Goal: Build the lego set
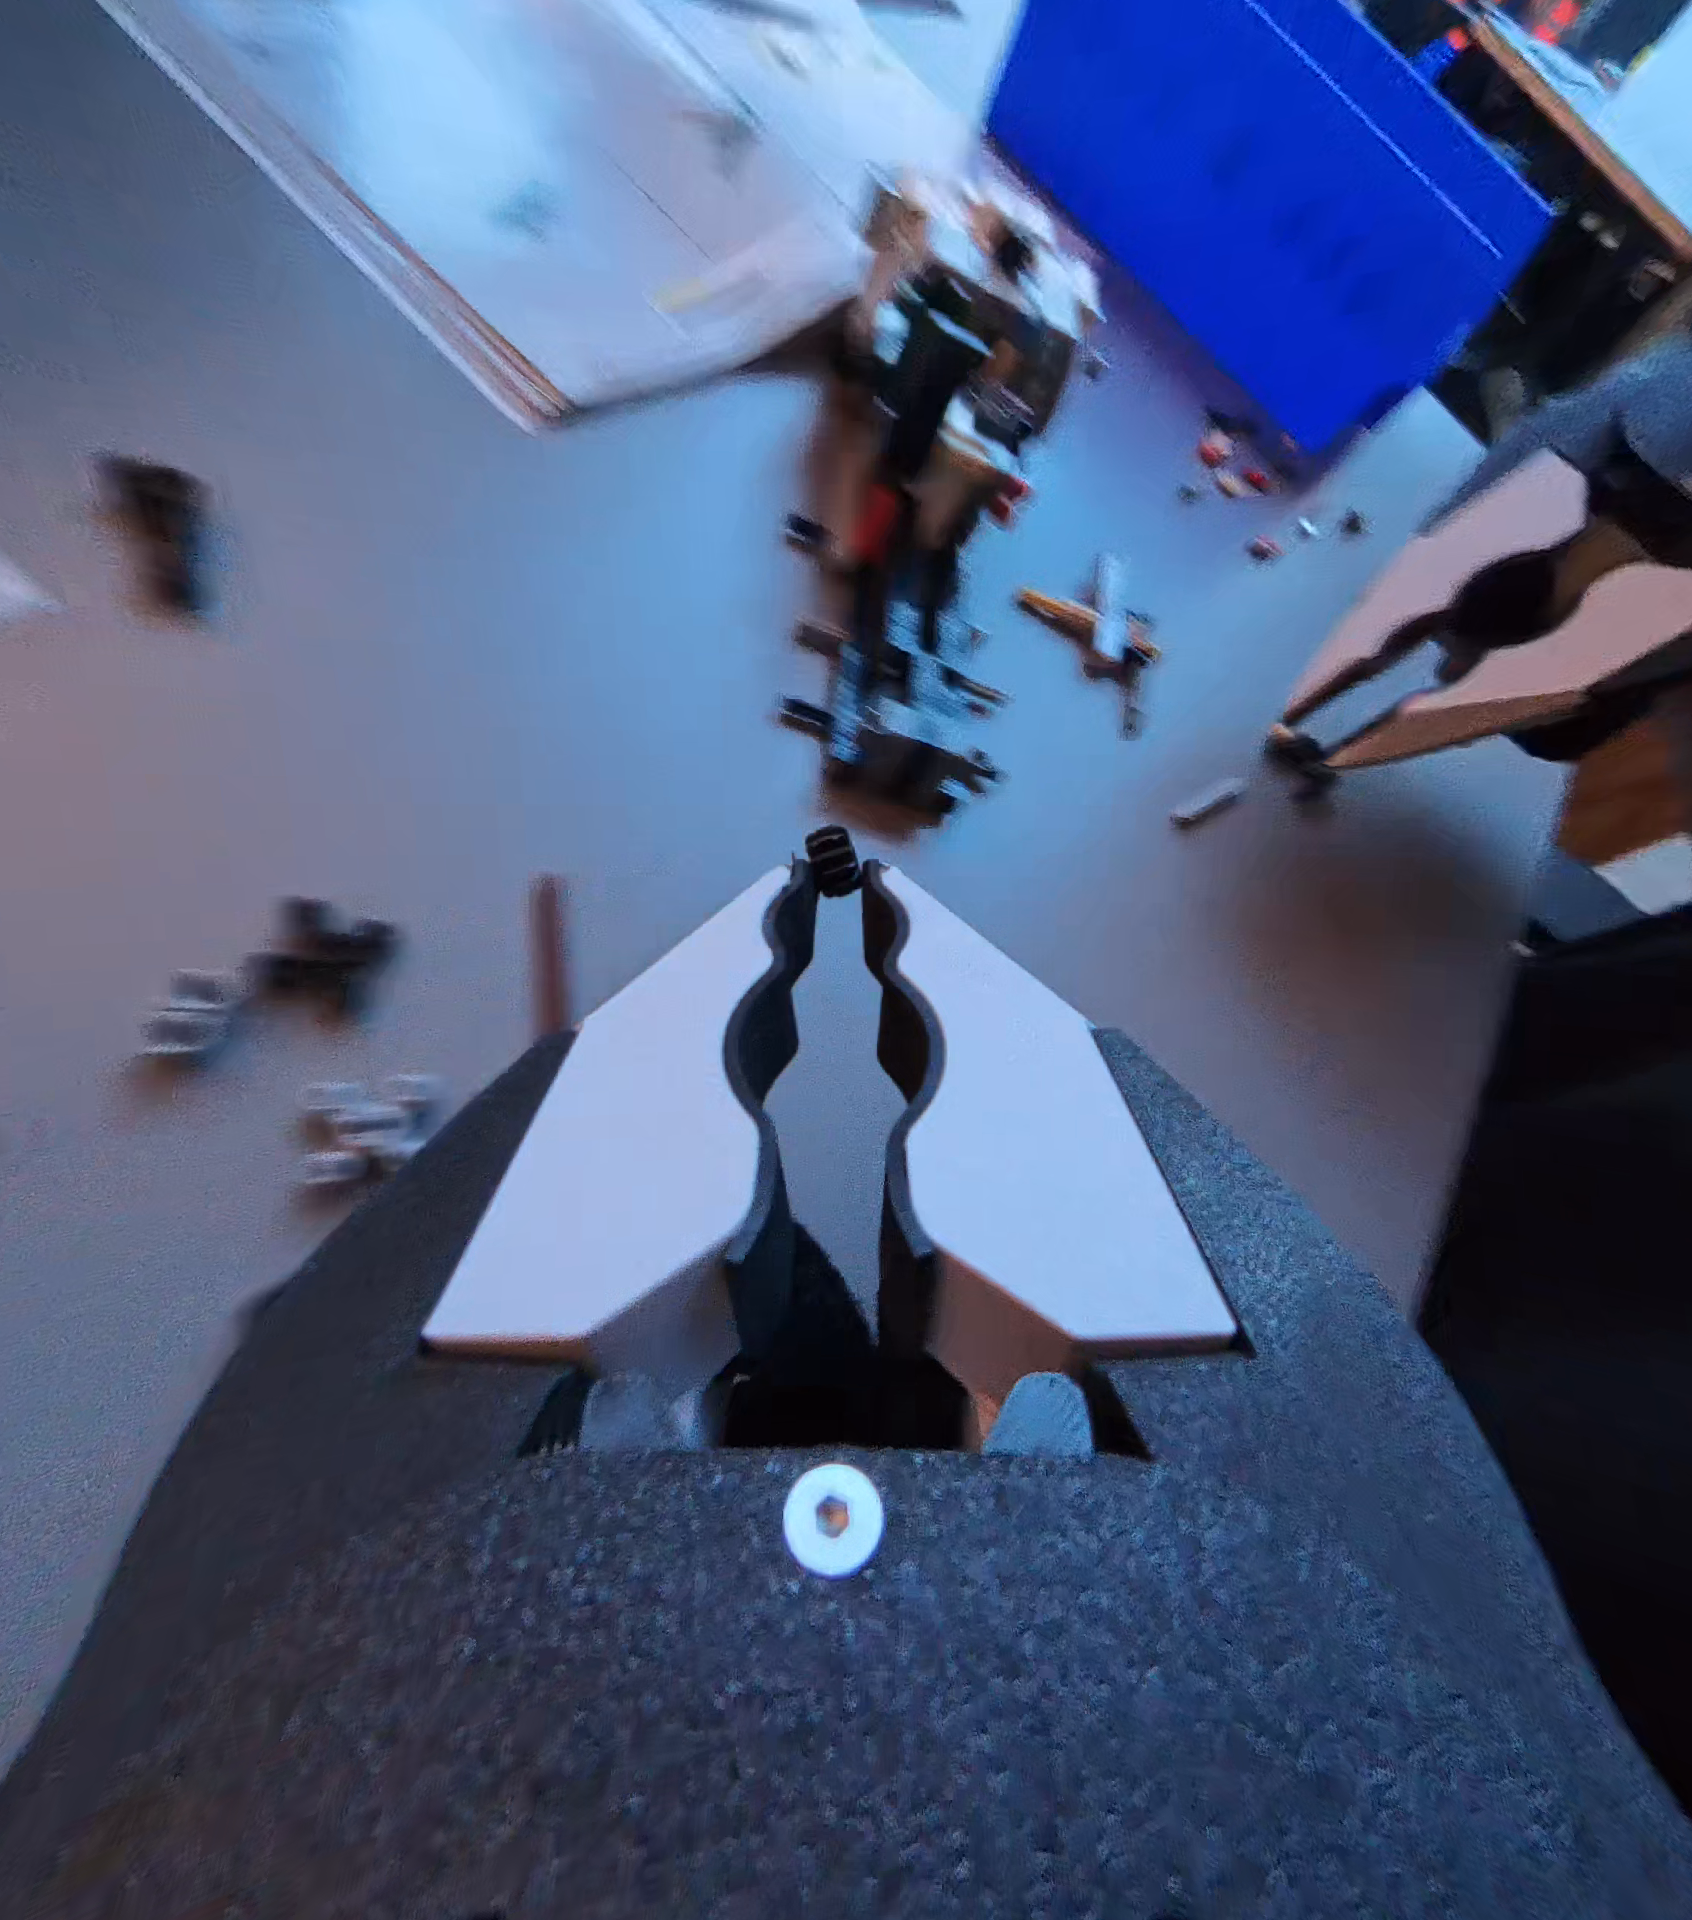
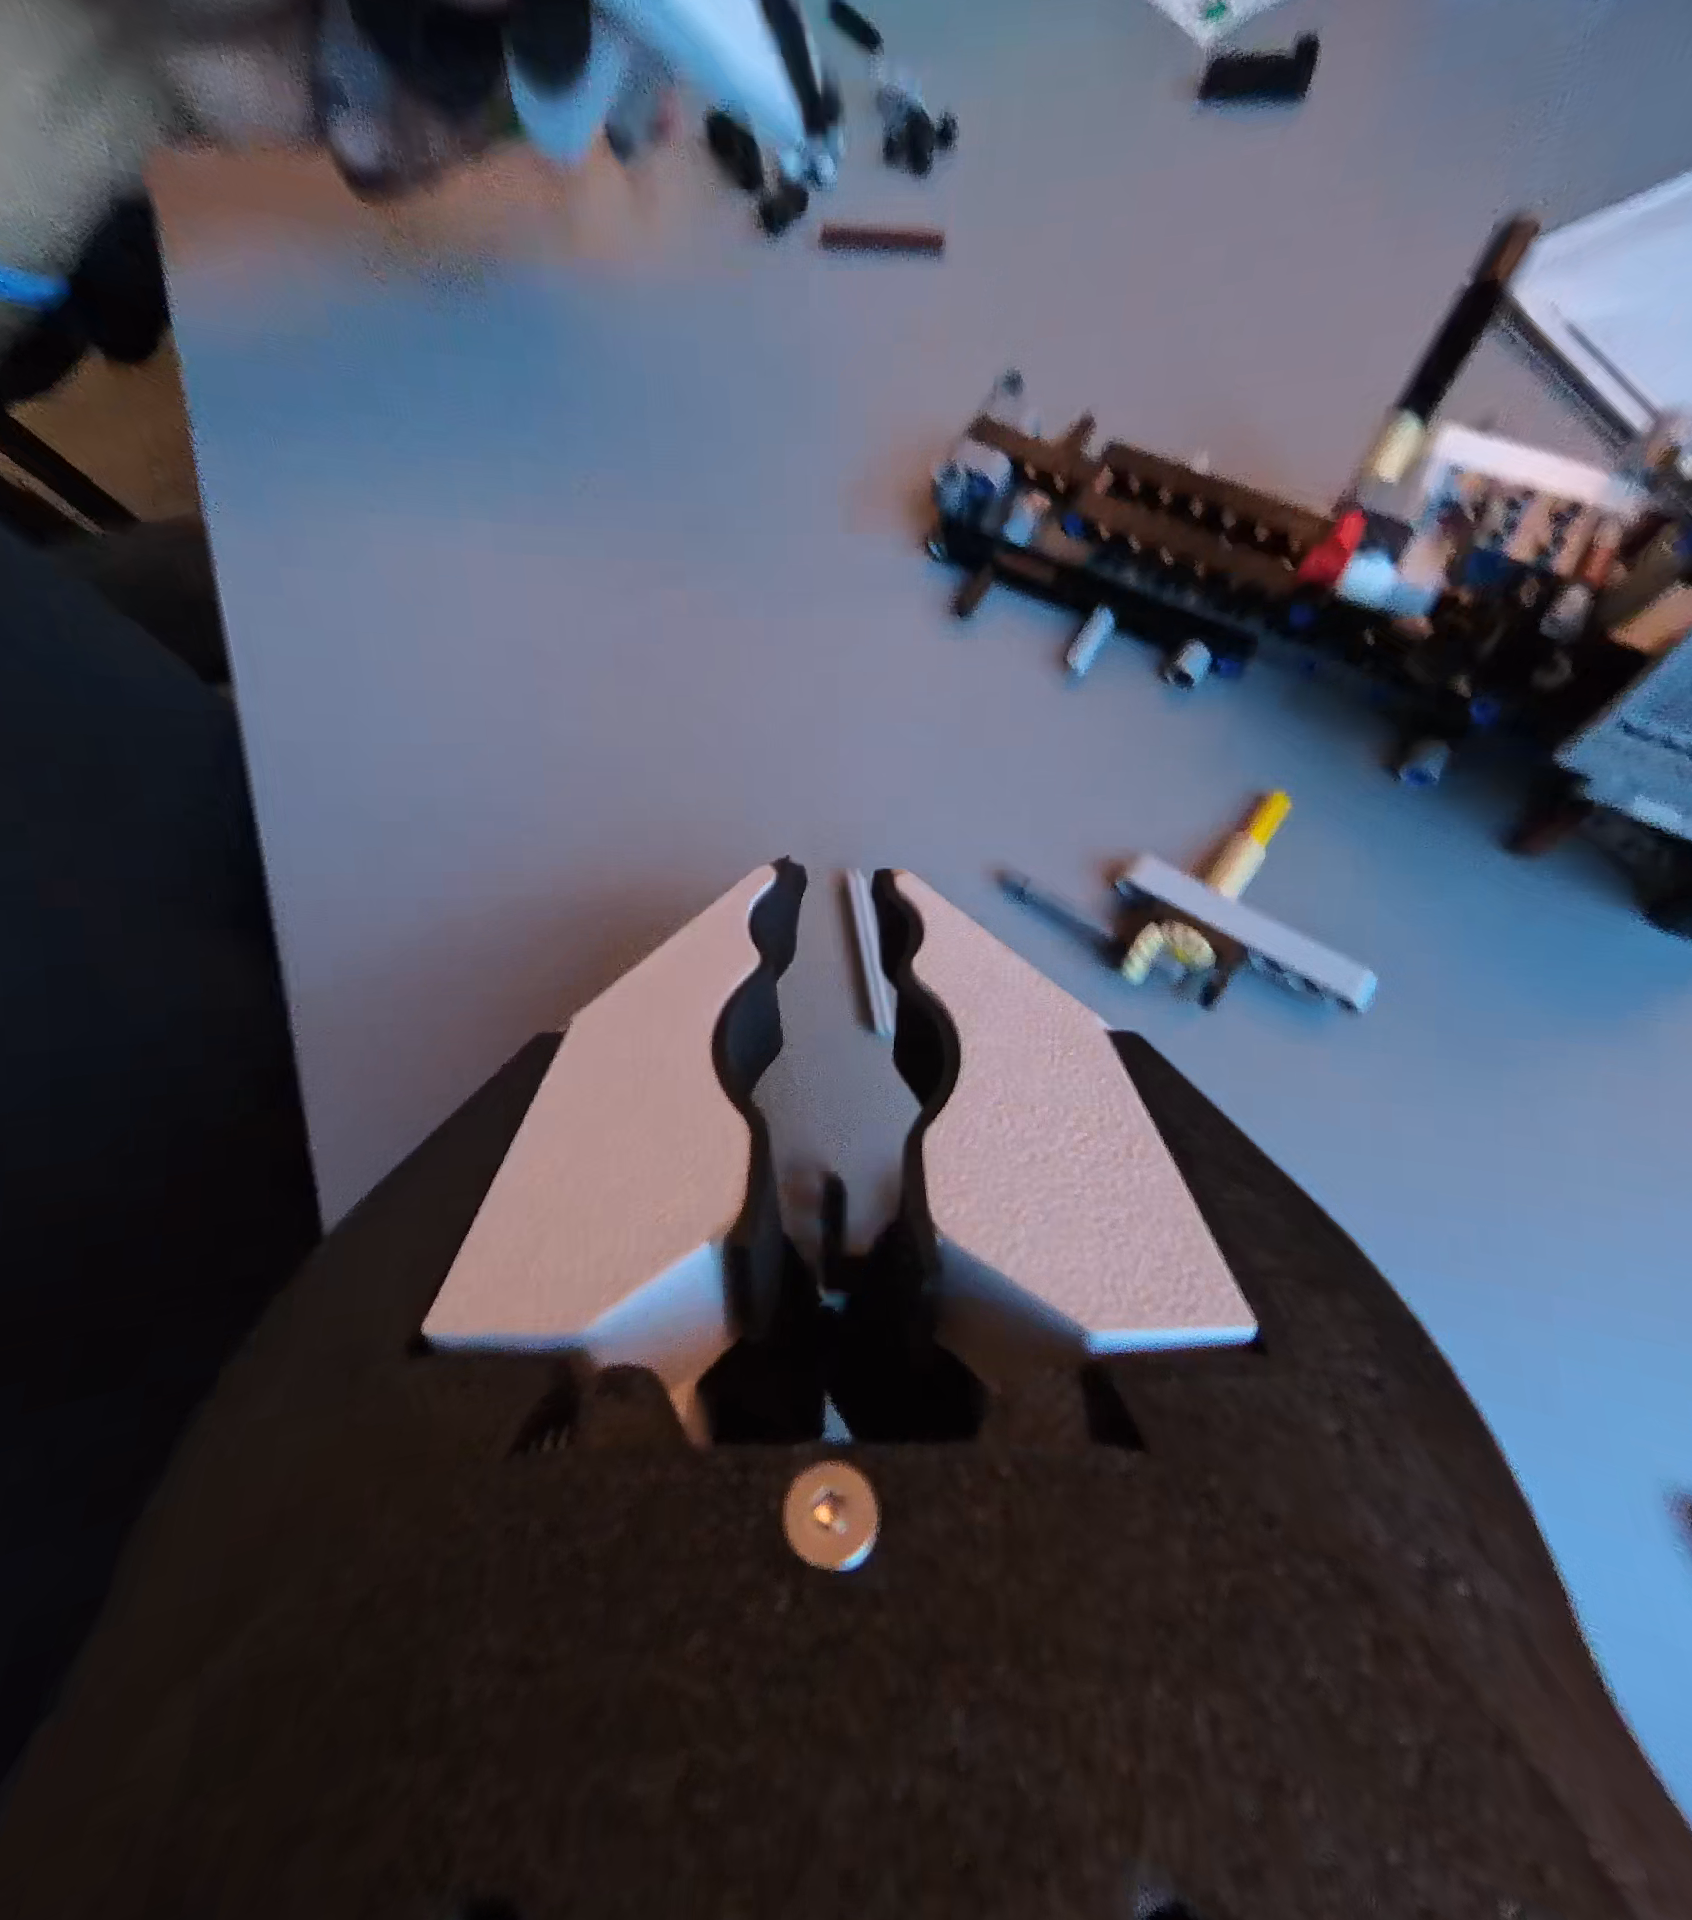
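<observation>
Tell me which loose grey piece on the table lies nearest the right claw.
The thin grey rod, lying between the fingertips of the right claw. The wider grey beam with the yellow-tipped peg lies farther right.

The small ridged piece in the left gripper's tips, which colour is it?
Black; the small ridged piece shows best in the left wrist view.

A blue box (image 1: 1268,208) stands beyond the table (image 1: 406,675).

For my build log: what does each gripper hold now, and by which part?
The left gripper pinches a small black ribbed piece at its lower end, between its fingertips. The right gripper holds nothing; a thin grey rod lies between its open fingers.
</observation>
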### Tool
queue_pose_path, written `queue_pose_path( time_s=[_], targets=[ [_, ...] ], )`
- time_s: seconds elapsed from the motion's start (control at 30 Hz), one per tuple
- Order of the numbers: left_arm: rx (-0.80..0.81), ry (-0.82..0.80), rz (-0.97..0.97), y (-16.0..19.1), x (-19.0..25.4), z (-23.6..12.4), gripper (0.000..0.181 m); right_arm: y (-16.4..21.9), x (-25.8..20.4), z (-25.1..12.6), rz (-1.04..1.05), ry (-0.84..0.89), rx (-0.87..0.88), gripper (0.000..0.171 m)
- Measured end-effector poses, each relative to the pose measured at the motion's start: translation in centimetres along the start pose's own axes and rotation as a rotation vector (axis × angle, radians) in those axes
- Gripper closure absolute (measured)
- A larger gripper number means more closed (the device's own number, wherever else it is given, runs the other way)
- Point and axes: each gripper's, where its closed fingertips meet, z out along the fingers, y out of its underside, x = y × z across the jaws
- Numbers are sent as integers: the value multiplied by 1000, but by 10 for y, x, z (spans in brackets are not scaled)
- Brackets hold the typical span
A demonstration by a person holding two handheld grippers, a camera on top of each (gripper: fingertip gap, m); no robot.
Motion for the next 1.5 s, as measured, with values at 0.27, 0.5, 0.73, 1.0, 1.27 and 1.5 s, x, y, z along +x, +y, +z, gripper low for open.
queue_pose_path(
  time_s=[0.27, 0.5, 0.73, 1.0, 1.27, 1.5],
  targets=[
    [-315, 337, -284, 53, 114, 37, 175, -1, -36, 15, -52, -51, 8, 150],
    [-286, 500, -429, 50, 143, 51, 175, -1, -51, 34, -199, 75, 39, 145],
    [-214, 654, -527, 35, 166, 50, 175, -23, -56, 16, -258, 115, 202, 148],
    [-185, 758, -554, 27, 184, 49, 176, -26, -60, 2, -245, 75, 305, 158],
    [-147, 351, 119, 29, 155, 82, 161, 15, -23, -20, -166, 182, 156, 158],
    [-270, 190, 563, 30, 134, 120, 158, 39, 8, -40, -118, 315, 121, 158]
  ],
)
